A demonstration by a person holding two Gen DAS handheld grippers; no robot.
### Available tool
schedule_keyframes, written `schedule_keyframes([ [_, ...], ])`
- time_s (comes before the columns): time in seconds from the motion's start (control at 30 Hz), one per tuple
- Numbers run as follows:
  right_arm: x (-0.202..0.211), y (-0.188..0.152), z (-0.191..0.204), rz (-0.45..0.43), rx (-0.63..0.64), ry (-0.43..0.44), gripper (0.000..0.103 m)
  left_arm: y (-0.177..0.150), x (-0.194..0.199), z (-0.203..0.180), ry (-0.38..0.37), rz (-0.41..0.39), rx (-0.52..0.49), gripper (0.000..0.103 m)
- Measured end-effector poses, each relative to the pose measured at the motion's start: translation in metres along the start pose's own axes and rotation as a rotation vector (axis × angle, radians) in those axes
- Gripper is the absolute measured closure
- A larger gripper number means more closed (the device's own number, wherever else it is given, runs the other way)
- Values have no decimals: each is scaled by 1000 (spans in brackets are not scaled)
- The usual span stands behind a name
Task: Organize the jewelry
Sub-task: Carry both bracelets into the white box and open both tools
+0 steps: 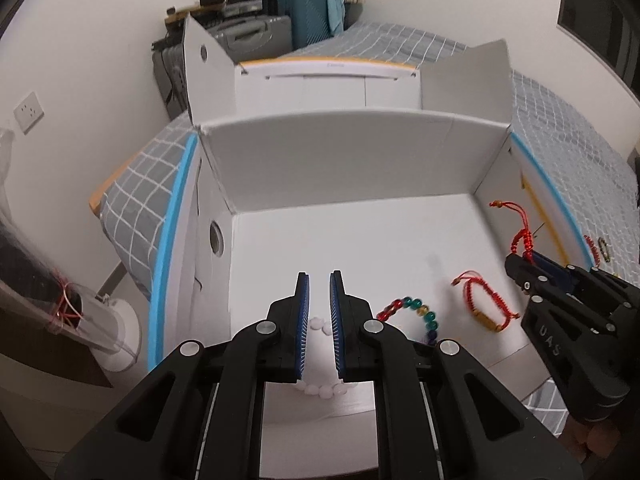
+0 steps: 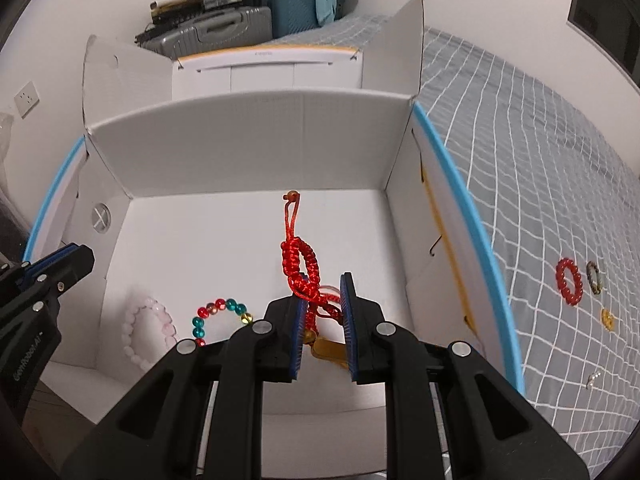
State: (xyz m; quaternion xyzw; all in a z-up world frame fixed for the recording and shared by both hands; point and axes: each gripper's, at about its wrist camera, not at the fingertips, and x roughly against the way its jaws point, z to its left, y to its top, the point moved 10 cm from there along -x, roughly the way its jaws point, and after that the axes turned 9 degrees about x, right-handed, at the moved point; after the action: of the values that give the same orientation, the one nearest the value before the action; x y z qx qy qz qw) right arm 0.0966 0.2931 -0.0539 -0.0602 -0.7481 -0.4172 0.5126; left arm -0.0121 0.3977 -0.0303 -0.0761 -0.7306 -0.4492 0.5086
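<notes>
The right claw (image 2: pixel 323 320) pinches a red braided bracelet (image 2: pixel 300 264) between its blue pads, the cord's loop sticking up above the white box (image 2: pixel 248 152) floor. The left claw (image 1: pixel 319 320) hangs released, jaws parted, over a pale pink bead bracelet (image 1: pixel 322 391). A multicolored bead bracelet (image 1: pixel 416 312) lies just to its right, and a second red bracelet (image 1: pixel 486 304) further right. "UAS" is printed on the right claw's body. A red ring (image 2: pixel 569 286) lies on the bed (image 2: pixel 540 184).
</notes>
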Motion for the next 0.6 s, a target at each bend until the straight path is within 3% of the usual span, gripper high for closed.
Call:
schedule_keyframes([
  [0.23,-6,-5,3,23,-4,18,86,-5,-6,3,5,17,4,89],
  [0.4,-9,-6,6,32,5,25,83,-4,-5,6,21,10,11,76],
  [0.47,-9,-6,7,31,2,30,77,-4,-4,8,25,7,15,68],
  [0.6,-3,-4,8,5,3,40,49,-2,1,12,30,-9,30,54],
])
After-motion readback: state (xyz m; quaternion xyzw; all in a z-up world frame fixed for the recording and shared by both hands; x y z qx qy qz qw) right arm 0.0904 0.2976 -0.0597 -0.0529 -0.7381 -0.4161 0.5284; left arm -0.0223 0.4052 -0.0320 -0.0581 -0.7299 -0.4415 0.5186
